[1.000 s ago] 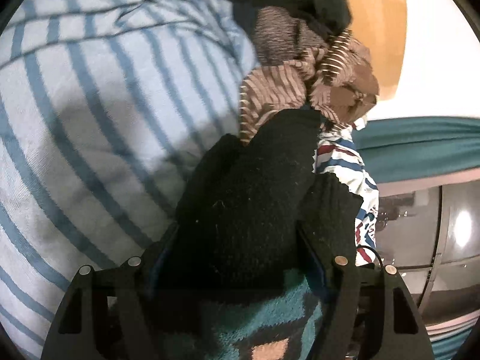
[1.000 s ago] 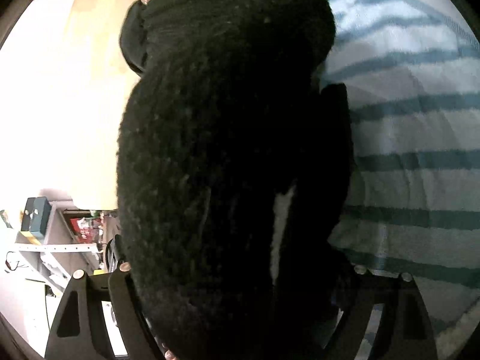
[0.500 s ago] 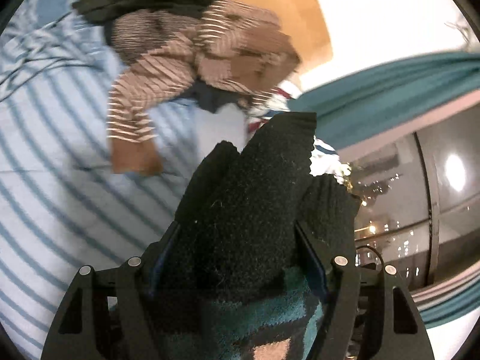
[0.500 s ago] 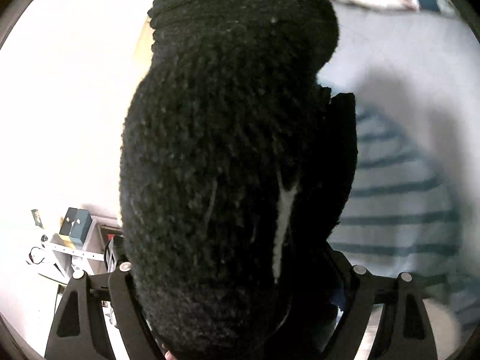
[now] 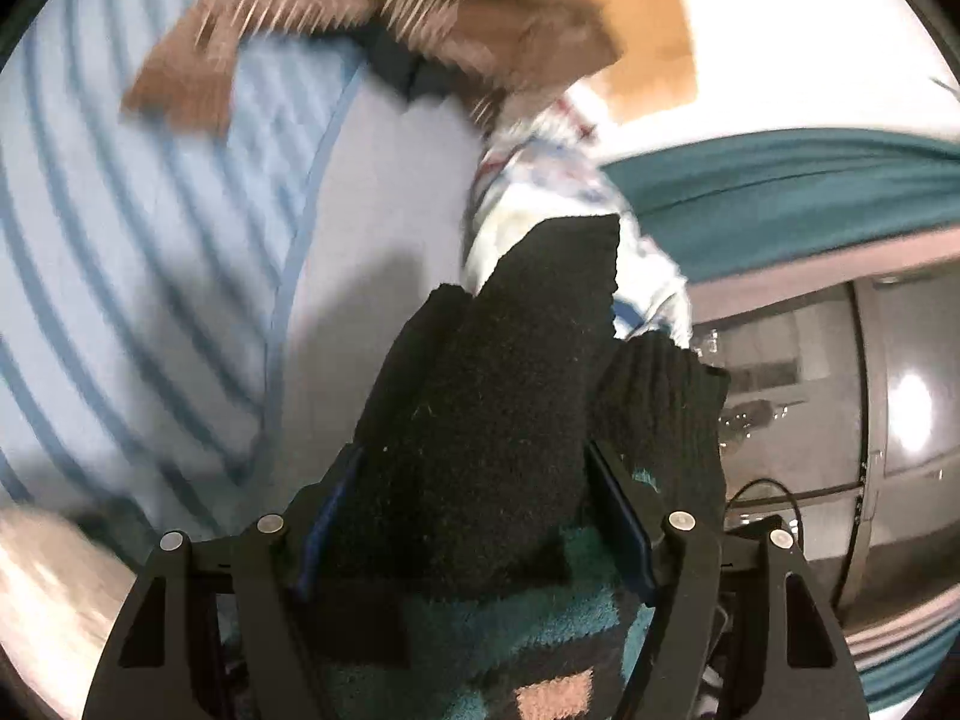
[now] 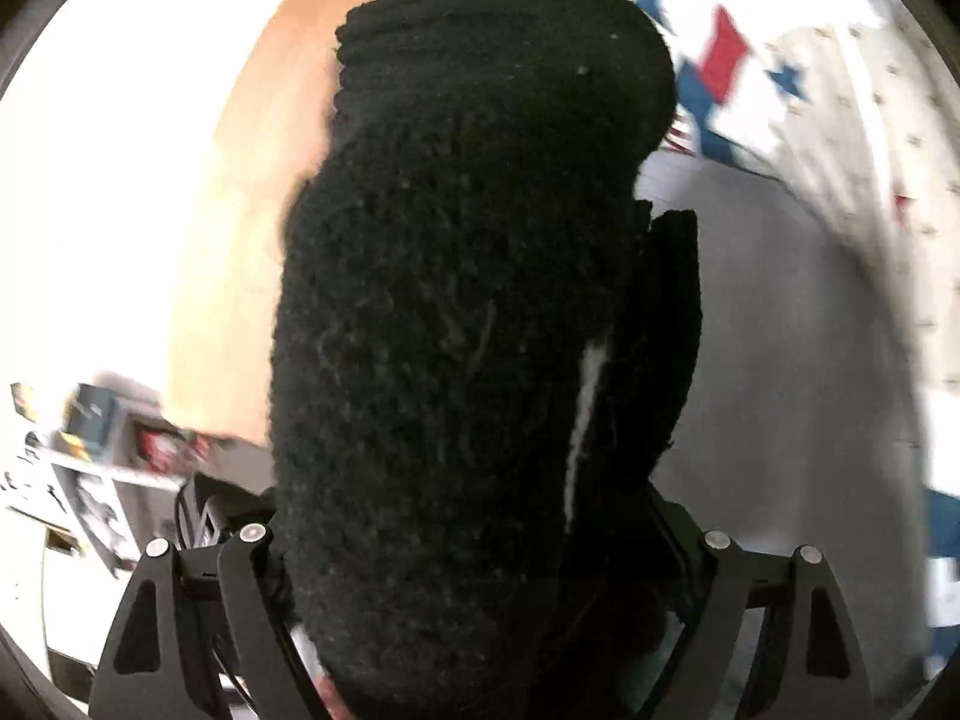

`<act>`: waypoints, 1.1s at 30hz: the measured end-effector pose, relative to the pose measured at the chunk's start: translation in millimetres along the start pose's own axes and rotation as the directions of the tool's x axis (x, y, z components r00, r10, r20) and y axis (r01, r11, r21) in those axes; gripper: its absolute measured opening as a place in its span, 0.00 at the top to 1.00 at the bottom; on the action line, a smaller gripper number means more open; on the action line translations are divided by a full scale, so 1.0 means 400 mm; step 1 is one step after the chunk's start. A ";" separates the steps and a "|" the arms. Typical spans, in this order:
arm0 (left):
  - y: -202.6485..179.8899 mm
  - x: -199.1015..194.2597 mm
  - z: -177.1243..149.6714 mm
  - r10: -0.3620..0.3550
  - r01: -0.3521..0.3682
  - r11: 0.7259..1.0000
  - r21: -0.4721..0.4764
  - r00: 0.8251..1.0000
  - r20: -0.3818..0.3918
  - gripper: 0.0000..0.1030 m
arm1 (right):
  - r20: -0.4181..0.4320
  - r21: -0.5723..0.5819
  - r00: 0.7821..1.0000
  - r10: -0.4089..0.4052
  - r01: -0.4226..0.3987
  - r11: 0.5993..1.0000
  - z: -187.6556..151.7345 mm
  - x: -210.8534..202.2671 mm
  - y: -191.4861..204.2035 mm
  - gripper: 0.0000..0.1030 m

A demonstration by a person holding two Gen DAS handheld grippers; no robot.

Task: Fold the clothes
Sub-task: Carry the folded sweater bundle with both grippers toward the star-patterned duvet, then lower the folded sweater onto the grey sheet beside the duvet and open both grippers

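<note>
Both cameras swing across the bed. In the left wrist view the brown striped garment [image 5: 384, 6], mid-frame a second ago, now sits blurred at the top edge, and the plain pale-blue sheet [image 5: 390, 192] with its piped seam replaces the blue-striped cover beneath. The teal curtain [image 5: 780, 192] and window [image 5: 840, 390] fill more of the right. In the right wrist view the blue stripes give way to a red-and-blue star-print fabric [image 6: 780, 30] at top right.

Knit garment [image 5: 498, 420]: black, with teal and pink blocks at 6 o'clock. Sheet [image 5: 120, 252]: pale blue, darker stripes. Curtain [image 5: 780, 192]: teal.
</note>
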State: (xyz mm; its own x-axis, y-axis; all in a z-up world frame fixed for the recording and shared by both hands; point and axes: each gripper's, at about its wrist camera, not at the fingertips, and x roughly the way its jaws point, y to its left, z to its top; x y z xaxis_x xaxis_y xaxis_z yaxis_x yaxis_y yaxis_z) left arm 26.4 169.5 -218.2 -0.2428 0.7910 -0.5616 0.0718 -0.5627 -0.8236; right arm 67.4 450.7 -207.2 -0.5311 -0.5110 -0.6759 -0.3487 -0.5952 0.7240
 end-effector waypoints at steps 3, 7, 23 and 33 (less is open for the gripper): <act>0.063 0.082 -0.063 0.034 -0.040 0.996 -0.083 0.996 -0.080 0.30 | -0.118 0.013 0.990 -0.075 0.077 0.997 0.011 0.014 -0.100 0.15; 0.139 0.166 -0.135 0.153 -0.170 0.980 -0.099 0.975 -0.164 0.34 | -0.252 0.057 0.957 -0.141 0.160 0.985 -0.007 0.081 -0.247 0.15; 0.010 0.157 -0.111 0.270 -0.227 0.945 0.237 0.948 -0.168 0.34 | 0.040 -0.429 0.623 -0.782 0.717 0.549 -0.011 -0.028 -0.091 0.10; -0.040 0.144 -0.138 0.444 -0.285 0.834 0.472 0.855 -0.269 1.00 | -0.022 -0.106 0.754 -0.657 0.651 0.751 0.029 0.062 -0.087 0.67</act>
State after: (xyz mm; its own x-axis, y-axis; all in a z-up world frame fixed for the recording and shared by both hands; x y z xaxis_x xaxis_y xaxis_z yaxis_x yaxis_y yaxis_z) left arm 64.7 237.3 -242.0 0.0845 0.4908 -0.8672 -0.3274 -0.8083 -0.4894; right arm 57.6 465.8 -247.5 -0.1545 -0.0081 -0.9880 -0.5264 -0.8456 0.0892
